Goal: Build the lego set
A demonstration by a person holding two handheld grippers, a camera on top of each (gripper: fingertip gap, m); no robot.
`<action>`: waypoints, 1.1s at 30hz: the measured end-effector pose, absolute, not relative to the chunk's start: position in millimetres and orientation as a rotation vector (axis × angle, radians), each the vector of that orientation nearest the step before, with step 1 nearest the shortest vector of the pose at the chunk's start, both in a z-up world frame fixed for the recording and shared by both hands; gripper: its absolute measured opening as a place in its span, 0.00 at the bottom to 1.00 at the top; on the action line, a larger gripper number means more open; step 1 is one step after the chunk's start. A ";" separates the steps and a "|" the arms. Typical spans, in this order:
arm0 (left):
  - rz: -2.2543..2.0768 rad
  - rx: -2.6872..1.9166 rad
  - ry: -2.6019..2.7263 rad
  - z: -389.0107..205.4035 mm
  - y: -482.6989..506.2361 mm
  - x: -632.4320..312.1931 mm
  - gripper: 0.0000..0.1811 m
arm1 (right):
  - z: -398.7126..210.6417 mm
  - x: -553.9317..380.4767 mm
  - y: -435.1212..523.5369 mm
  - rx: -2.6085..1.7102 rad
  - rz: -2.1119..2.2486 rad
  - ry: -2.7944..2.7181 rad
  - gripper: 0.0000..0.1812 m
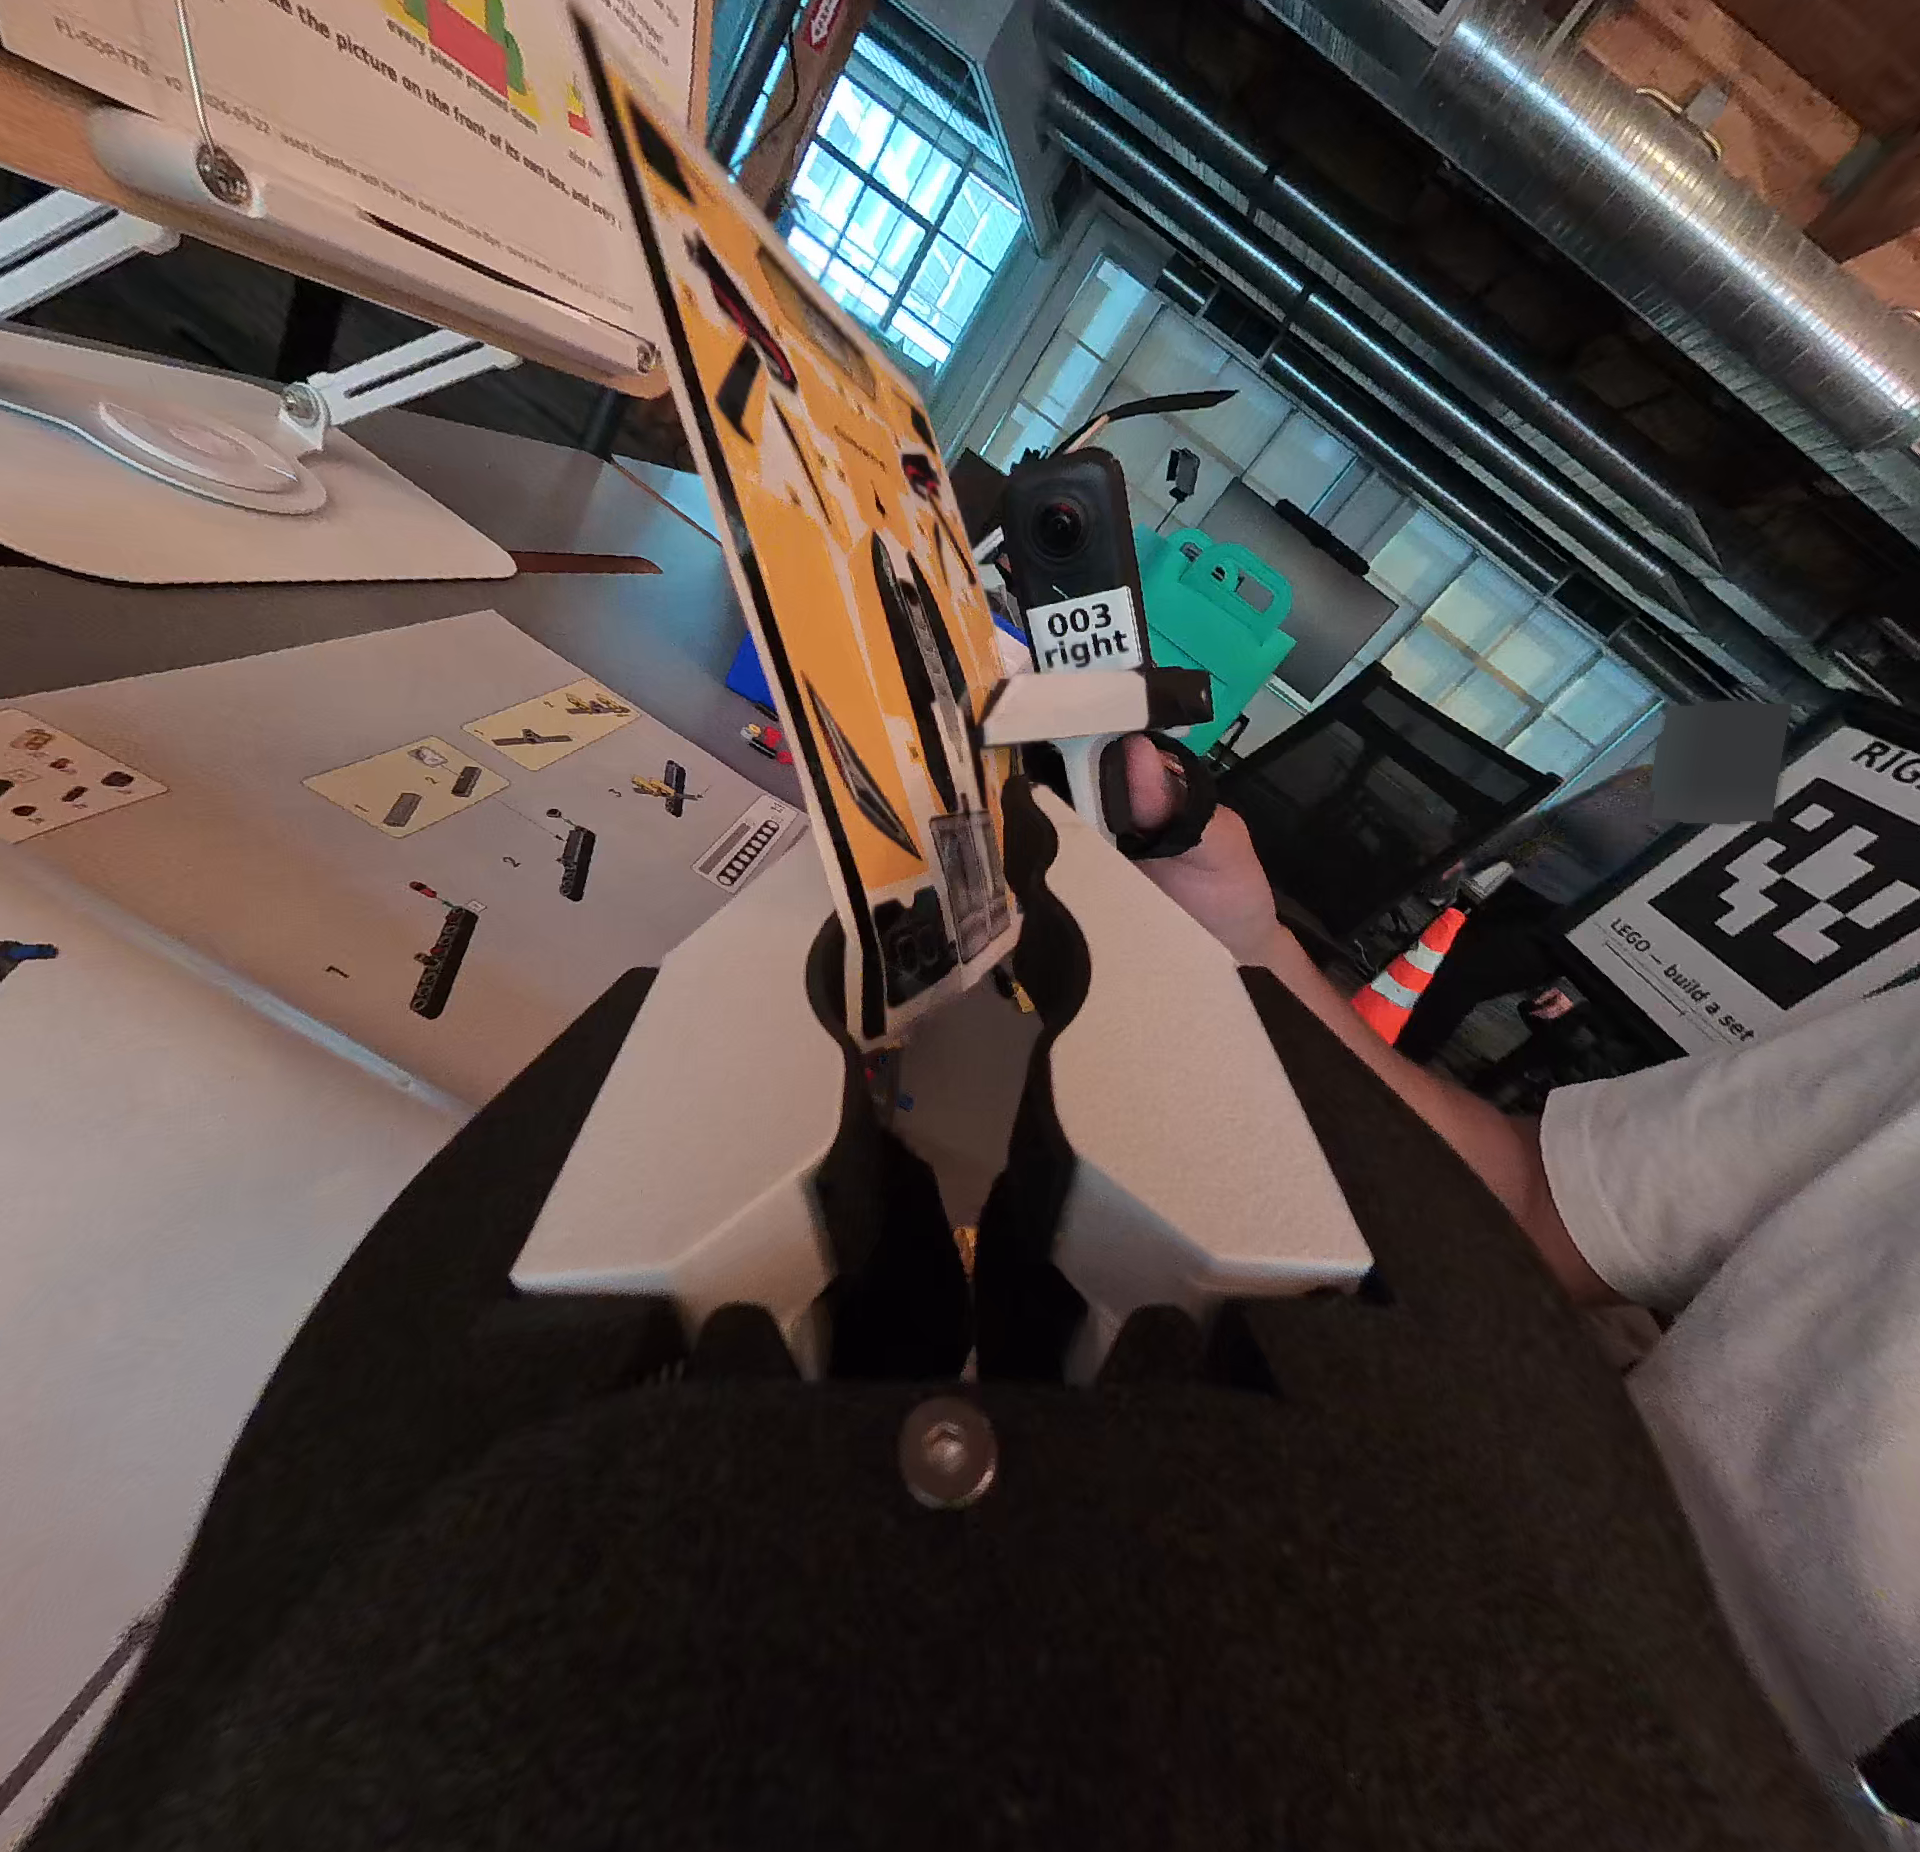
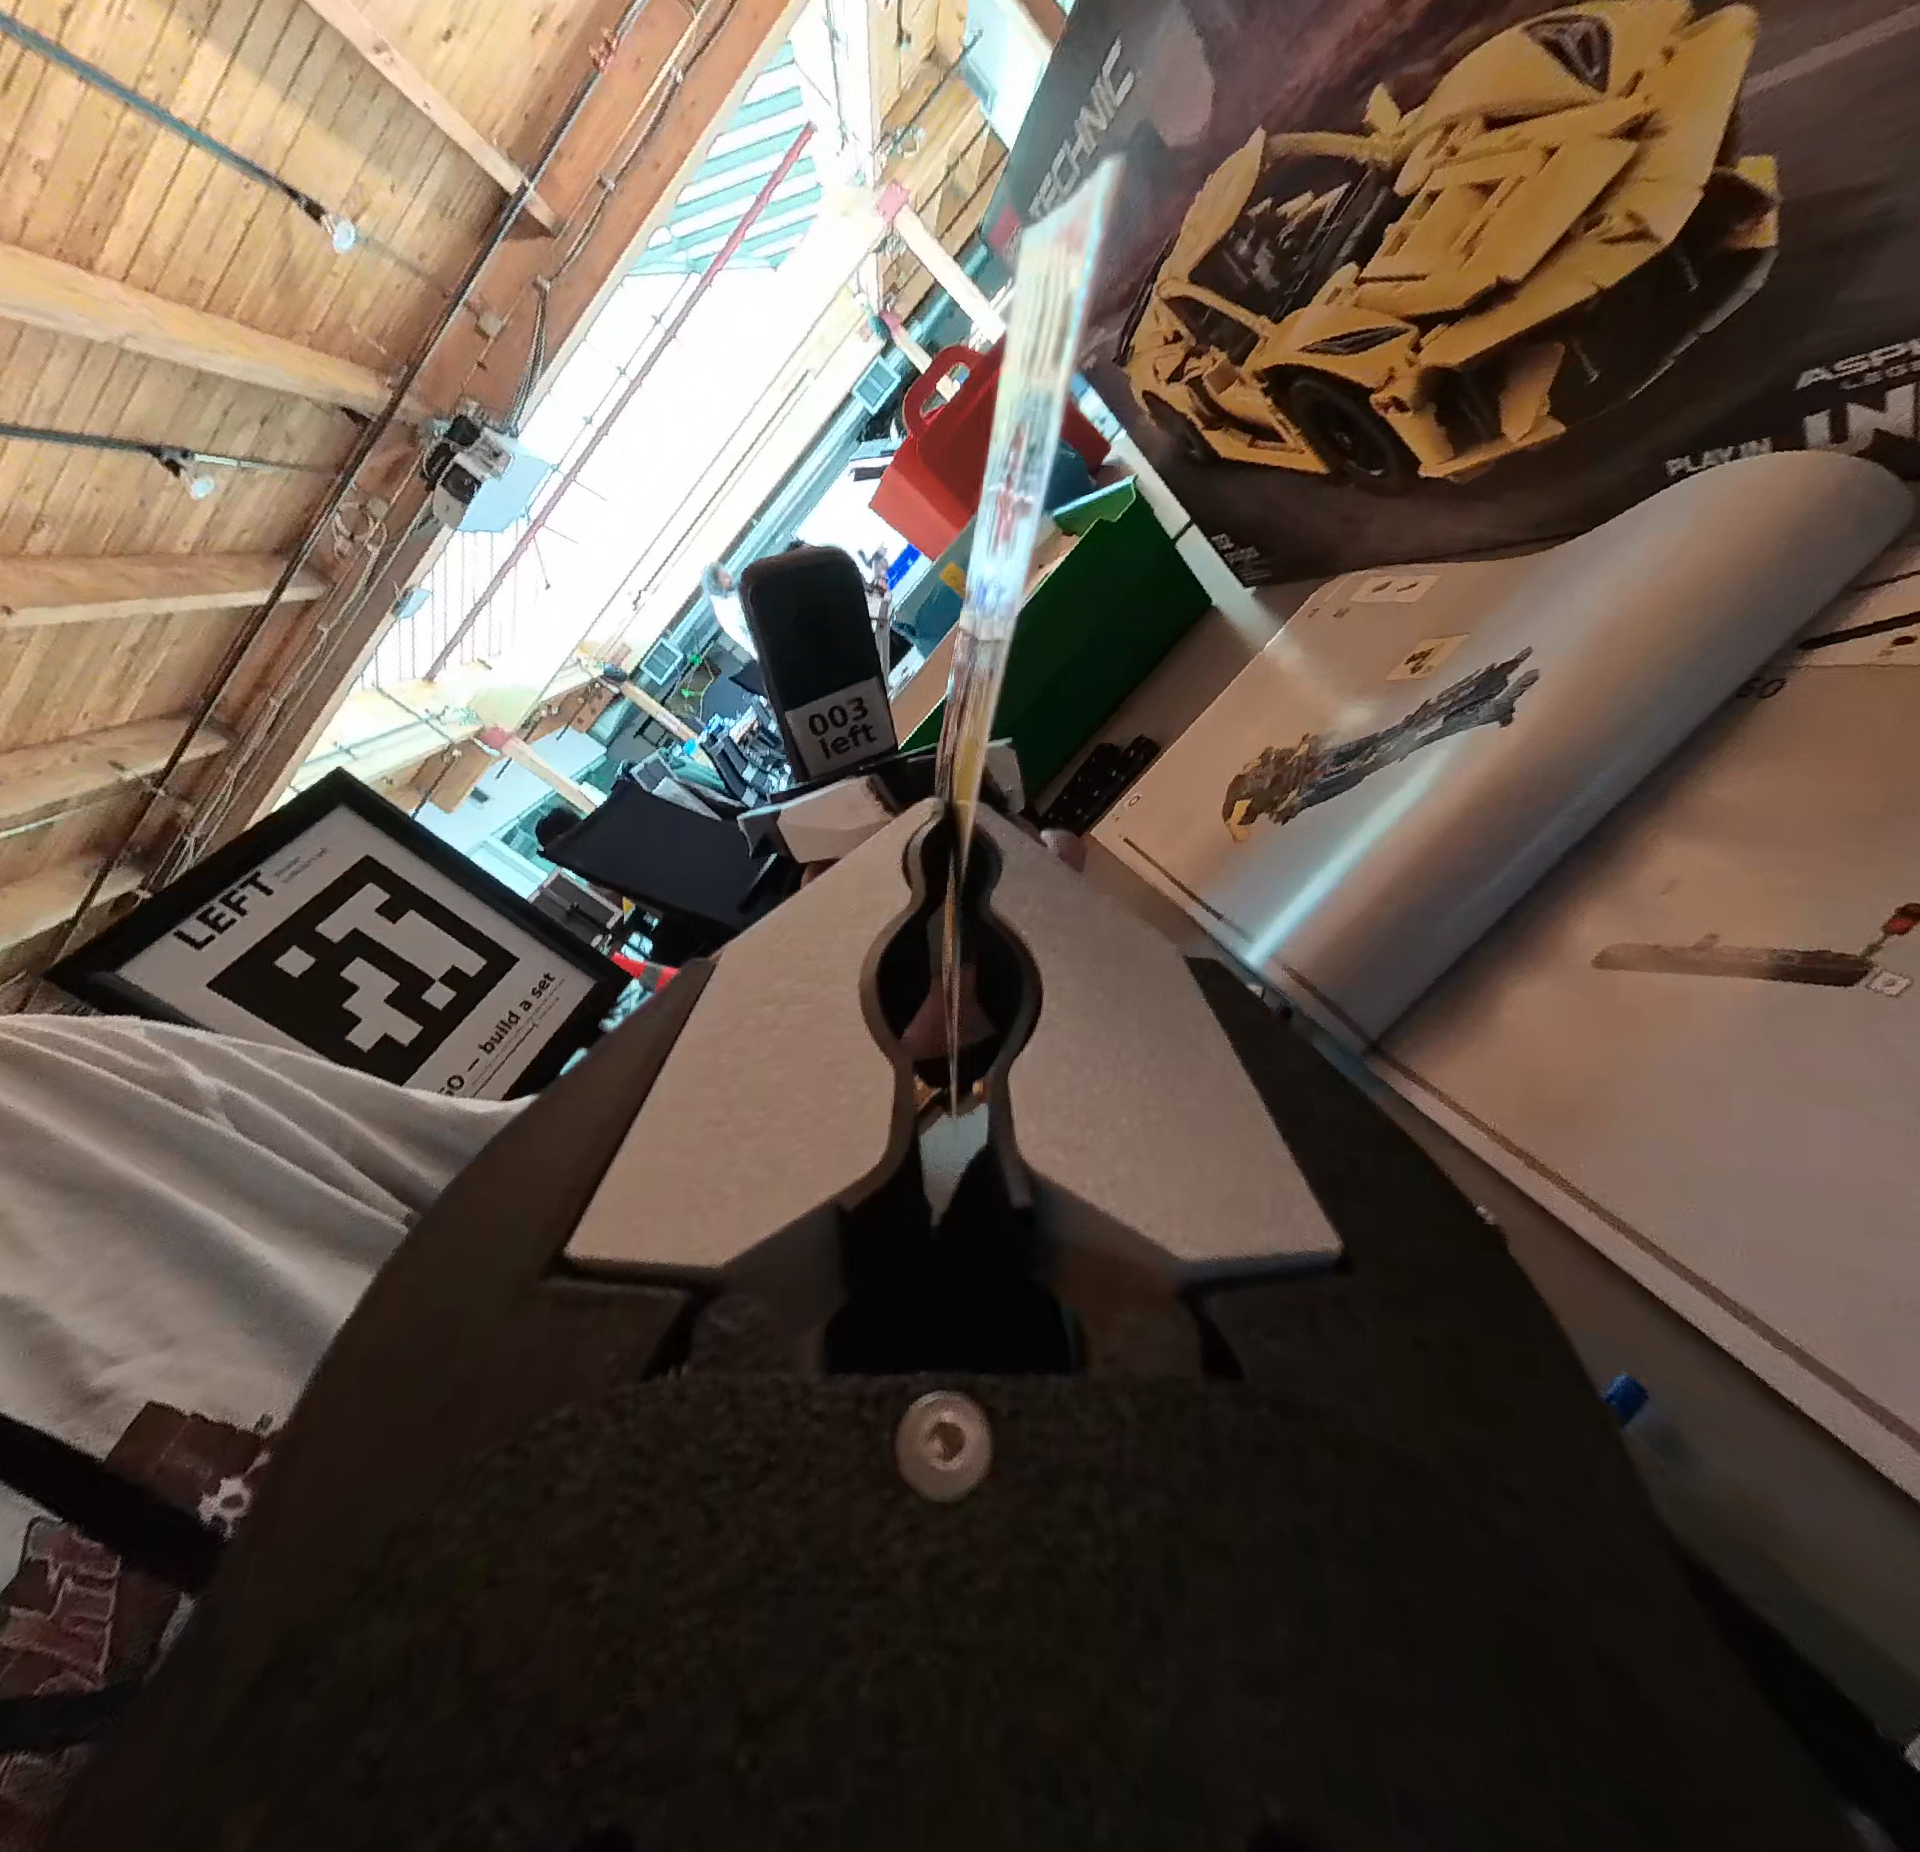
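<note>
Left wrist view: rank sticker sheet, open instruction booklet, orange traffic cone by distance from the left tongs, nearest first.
1. Sticker sheet: clamped in the left tongs, standing up from them.
2. Open instruction booklet: flat on the table, to the left.
3. Orange traffic cone: on the floor beyond the person's forearm, to the right.

Bright window (image 2: pixel 665 368) glare; strong fisheye edge distortion; slight motion blur throughout
</note>
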State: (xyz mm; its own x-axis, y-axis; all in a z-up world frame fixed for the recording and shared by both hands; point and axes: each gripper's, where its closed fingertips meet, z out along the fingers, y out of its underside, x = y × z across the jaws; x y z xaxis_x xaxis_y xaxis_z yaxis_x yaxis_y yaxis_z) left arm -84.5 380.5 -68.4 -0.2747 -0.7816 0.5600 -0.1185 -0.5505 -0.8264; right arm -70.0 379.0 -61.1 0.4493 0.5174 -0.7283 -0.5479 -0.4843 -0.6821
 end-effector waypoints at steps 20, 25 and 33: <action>-1.890 -1.507 0.903 -57.3 398.9 -87.5 0.06 | -50.8 -70.3 386.9 -1.479 1.211 0.132 0.00; -1.882 -1.485 0.924 -58.2 392.6 -84.7 0.05 | -51.2 -73.7 387.1 -1.483 1.216 0.131 0.00; -1.870 -1.387 1.087 -45.9 377.5 -94.0 0.00 | -36.0 -68.2 379.4 -1.436 1.220 0.054 0.07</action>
State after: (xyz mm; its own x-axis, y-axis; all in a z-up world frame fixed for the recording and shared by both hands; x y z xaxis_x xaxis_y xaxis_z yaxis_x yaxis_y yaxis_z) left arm -94.0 377.5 -45.9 -0.3041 -0.8145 0.4940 -0.0261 -0.5113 -0.8590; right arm -68.2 379.4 -36.0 0.4504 0.5872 -0.6725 -0.6439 -0.3081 -0.7003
